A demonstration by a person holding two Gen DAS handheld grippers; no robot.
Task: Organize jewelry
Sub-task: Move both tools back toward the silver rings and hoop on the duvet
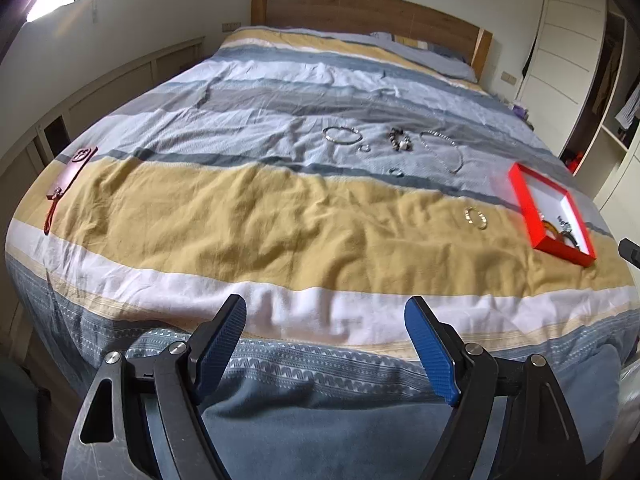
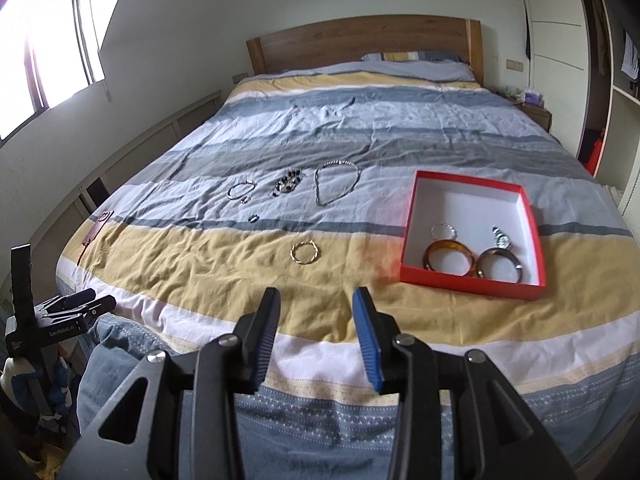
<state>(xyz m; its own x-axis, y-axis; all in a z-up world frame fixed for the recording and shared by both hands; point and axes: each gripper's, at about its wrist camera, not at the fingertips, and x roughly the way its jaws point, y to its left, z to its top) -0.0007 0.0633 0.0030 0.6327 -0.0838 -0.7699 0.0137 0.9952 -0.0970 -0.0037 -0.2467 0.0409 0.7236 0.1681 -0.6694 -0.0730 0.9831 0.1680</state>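
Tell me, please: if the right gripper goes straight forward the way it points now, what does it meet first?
Probably the gold bangle on the bedspread's yellow stripe. The right gripper is open, and its gap lines up with the bangle. Depth is uncertain; aimed lower, it meets fabric first.
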